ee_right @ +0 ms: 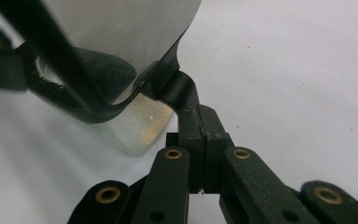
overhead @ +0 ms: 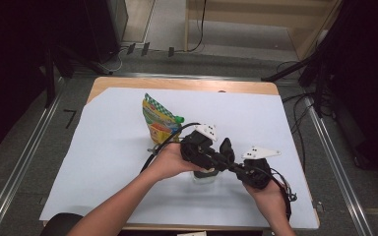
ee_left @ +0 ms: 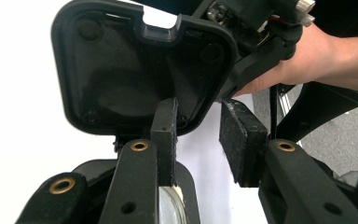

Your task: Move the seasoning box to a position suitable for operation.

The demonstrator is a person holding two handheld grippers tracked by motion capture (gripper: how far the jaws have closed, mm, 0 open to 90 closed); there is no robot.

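Both forearms were extended over the table (overhead: 103, 162). The right gripper (ee_right: 200, 135) was clamped on the raised lid (ee_left: 140, 70) of a clear container (ee_right: 137, 126); the left gripper (ee_left: 198, 140) was held open beside it, near the pouch (overhead: 158, 120).

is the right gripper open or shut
Shut. In the right gripper view its two pads press flat together, clamped on a black tab by a clear container.

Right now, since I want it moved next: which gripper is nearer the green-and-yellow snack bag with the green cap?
Left. The left gripper sits just front-right of the snack bag; the right gripper lies farther right.
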